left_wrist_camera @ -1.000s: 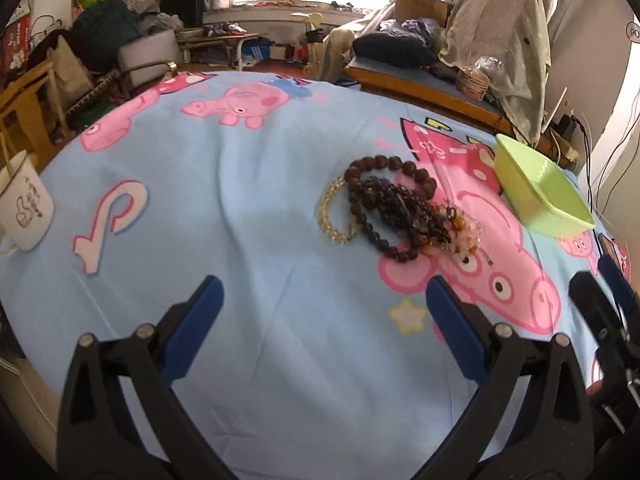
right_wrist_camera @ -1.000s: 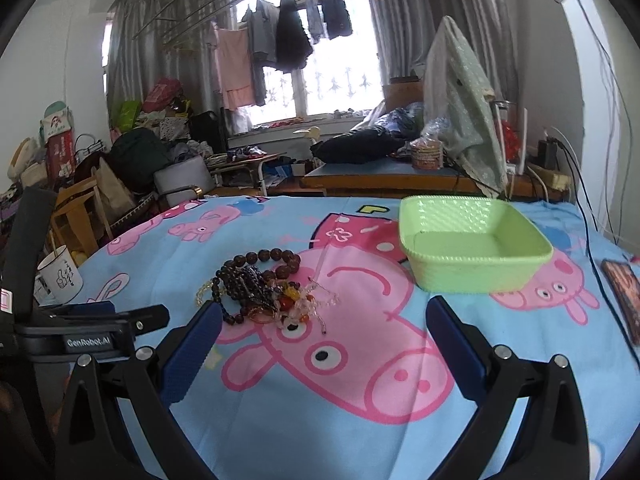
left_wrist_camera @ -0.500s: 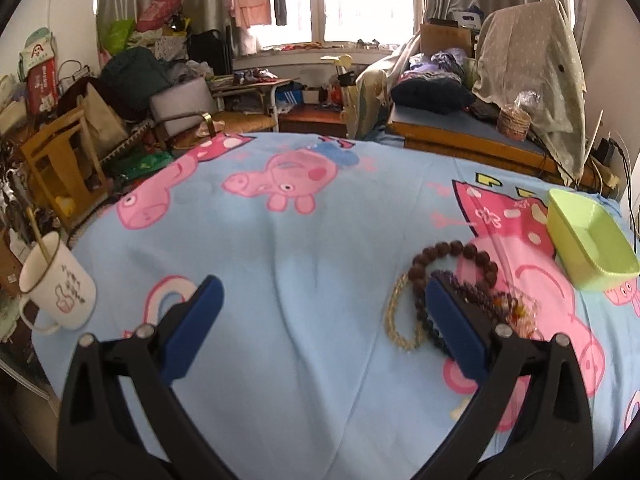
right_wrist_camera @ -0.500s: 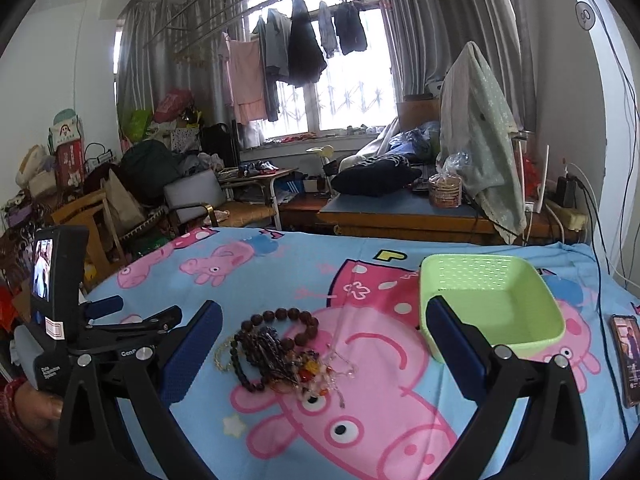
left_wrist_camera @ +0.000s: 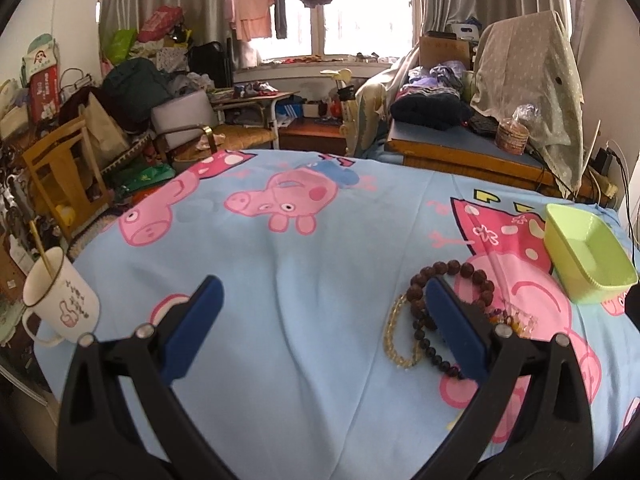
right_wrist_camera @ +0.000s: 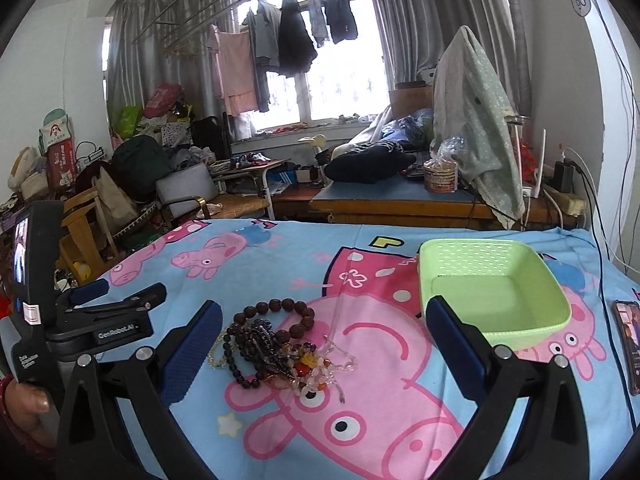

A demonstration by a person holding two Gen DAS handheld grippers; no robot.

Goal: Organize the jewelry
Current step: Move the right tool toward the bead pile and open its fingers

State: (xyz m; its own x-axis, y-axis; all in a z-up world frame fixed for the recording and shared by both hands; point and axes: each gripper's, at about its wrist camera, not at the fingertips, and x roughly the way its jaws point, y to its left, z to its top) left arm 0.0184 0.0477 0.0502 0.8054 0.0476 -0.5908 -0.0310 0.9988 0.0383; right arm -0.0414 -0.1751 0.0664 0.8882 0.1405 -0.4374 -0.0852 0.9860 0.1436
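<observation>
A tangled pile of jewelry (right_wrist_camera: 280,344) lies on the blue cartoon-pig cloth: a brown bead bracelet (right_wrist_camera: 280,312), dark bead strands, a pale yellow bracelet (left_wrist_camera: 396,336) and small coloured stones. An empty green plastic basket (right_wrist_camera: 492,292) stands to its right, also in the left wrist view (left_wrist_camera: 584,256). My left gripper (left_wrist_camera: 320,320) is open and empty, above the cloth to the left of the pile; its right finger (left_wrist_camera: 456,328) hides part of the beads. My right gripper (right_wrist_camera: 320,344) is open and empty, held above the pile. The left gripper's body (right_wrist_camera: 100,320) shows at left.
A white mug (left_wrist_camera: 60,304) with a stick in it stands at the table's left edge. A phone (right_wrist_camera: 628,344) lies at the right edge. Beyond the table are a wooden chair (left_wrist_camera: 60,172), a desk (right_wrist_camera: 400,200) and piled clutter.
Both grippers have risen and tilted up, so more of the room shows. The left one has swung left, putting the jewelry pile at its right finger. Jaws stayed open.
</observation>
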